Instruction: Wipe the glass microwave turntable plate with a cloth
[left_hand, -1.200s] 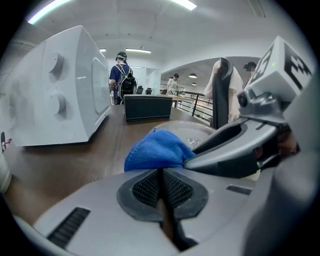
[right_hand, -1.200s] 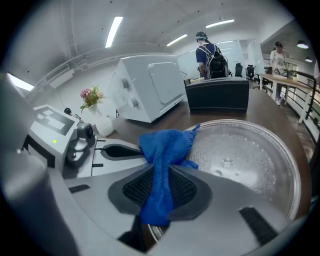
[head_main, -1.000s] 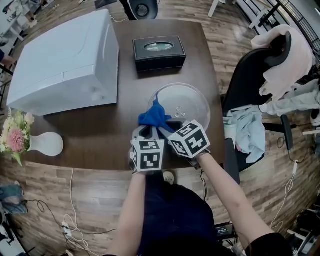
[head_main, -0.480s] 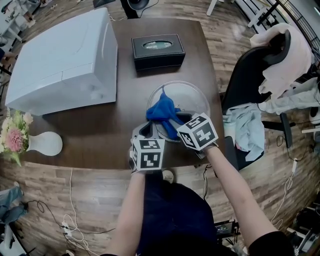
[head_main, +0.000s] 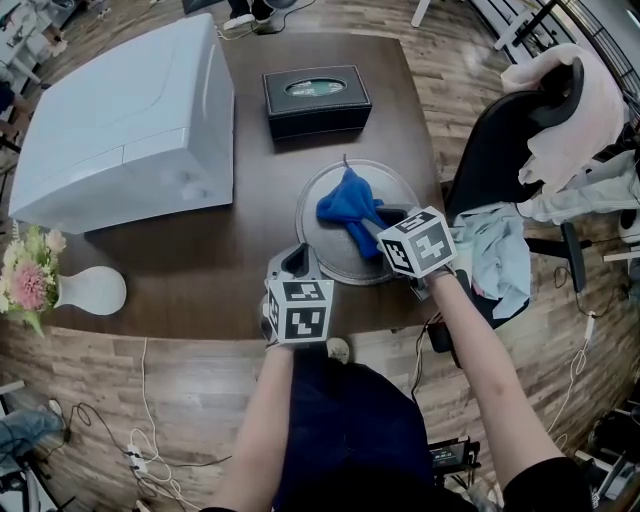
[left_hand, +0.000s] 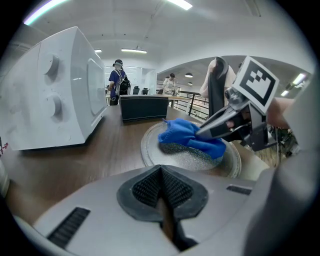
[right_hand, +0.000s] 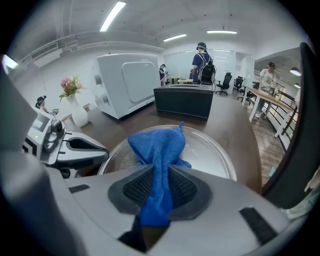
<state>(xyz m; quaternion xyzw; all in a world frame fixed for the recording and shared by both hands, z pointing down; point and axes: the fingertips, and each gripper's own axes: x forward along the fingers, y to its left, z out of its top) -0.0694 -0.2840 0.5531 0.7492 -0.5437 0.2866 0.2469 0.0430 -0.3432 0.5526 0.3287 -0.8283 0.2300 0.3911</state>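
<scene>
The round glass turntable plate lies flat on the dark wooden table, in front of both grippers. A blue cloth rests bunched on the plate's middle. My right gripper is shut on the cloth's near end, and the cloth runs between its pads out over the plate. My left gripper sits on the table just short of the plate's near left rim, shut with nothing between its pads. From the left gripper view the cloth and the right gripper lie across the plate.
A white microwave fills the table's left back. A black tissue box stands behind the plate. A white vase with flowers is at the left front edge. A chair draped with clothes stands right of the table.
My right gripper has carried the blue cloth from the plate's near left edge towards its middle and right. The left gripper has stayed in place.
</scene>
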